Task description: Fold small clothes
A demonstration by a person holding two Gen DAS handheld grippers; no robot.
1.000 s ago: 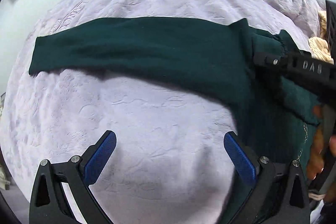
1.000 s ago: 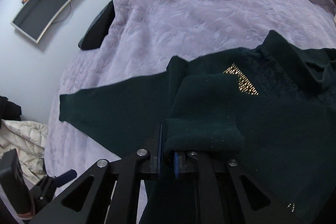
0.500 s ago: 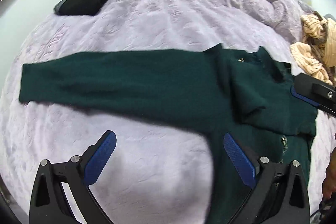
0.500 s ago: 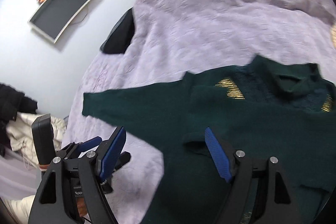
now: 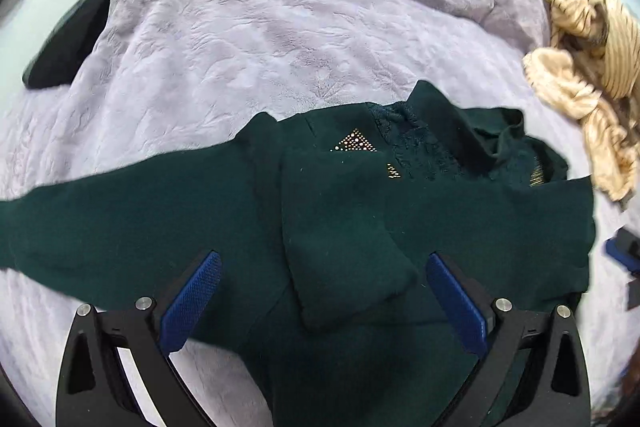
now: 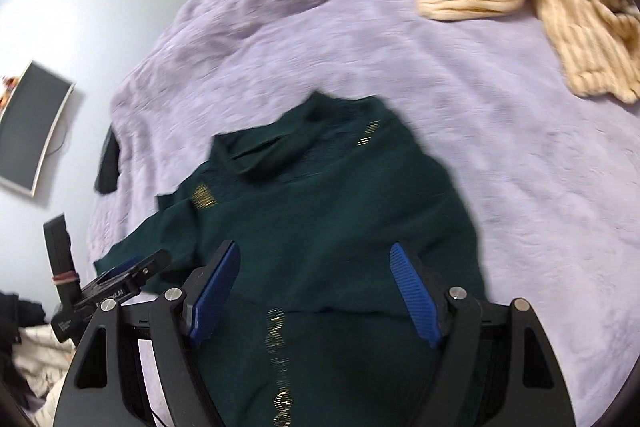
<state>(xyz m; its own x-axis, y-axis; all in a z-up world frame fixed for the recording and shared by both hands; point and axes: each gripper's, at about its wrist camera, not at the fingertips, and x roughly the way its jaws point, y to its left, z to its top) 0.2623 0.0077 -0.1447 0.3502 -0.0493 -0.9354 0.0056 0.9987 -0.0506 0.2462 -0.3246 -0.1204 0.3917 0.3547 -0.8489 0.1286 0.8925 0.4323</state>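
With both the left tool [image 5: 322, 293] and the right tool [image 6: 316, 293] wide open and holding nothing above the green sweater [image 5: 360, 211] spread on the bed [image 5: 260, 27], the folded-in sleeve [image 5: 344, 247] could slide loose if the next grab tugs the soft knit.

A bed [image 5: 280, 39] fills the room's middle, spread with a rumpled lilac plush blanket [image 6: 520, 147]. Pale bluish-white walls [image 6: 100, 7] rise behind it. A curved dark screen [image 6: 28, 127] in a light frame hangs on the wall, a thin cable trailing beneath it.
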